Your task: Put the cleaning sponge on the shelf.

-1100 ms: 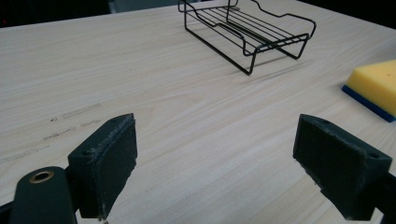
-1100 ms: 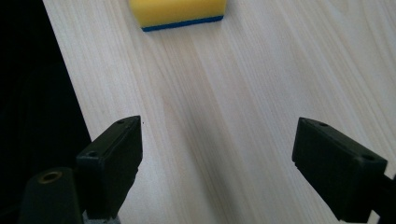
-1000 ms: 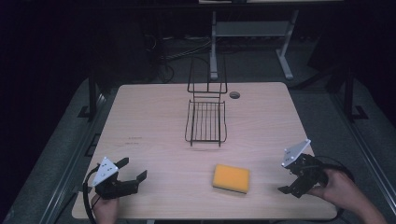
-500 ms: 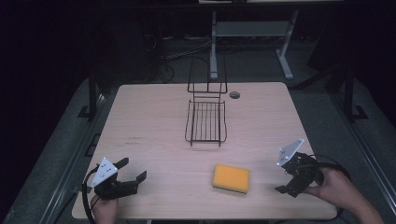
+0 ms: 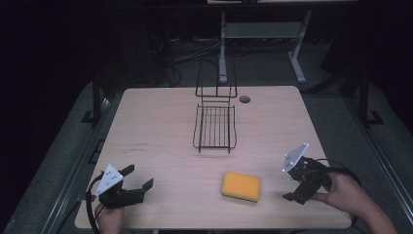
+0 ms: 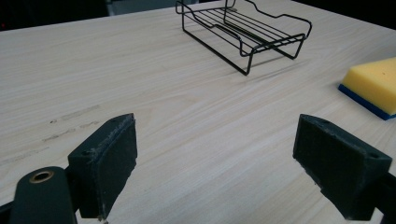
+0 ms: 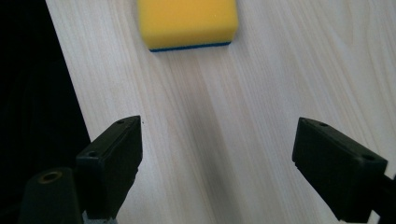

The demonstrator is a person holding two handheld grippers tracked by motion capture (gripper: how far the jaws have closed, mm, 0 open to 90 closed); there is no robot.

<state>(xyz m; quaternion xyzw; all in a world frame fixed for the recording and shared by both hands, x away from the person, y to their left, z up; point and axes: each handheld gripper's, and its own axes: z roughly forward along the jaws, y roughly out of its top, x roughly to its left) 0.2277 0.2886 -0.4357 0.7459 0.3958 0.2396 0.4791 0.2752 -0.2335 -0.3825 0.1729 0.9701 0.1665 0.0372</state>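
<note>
Sponge (image 5: 241, 186), yellow over a blue base, lies flat near the table's (image 5: 160, 126) front edge, at nine o'clock from the right gripper (image 5: 298, 187), whose wide-open jaws face it squarely, probably lining up a grasp. Left gripper (image 5: 136, 181) rests at seven o'clock on the tabletop, jaws spread, holding nothing. Wire rack (image 5: 215, 126) at twelve o'clock from the sponge sits empty.

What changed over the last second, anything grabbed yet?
Nothing grabbed. The right gripper shifted slightly left along the near edge, toward the sponge, and tilted a bit more; its jaws stay open and apart from the sponge. The left gripper is where it was, open. Sponge and wire rack have not moved on the table.
</note>
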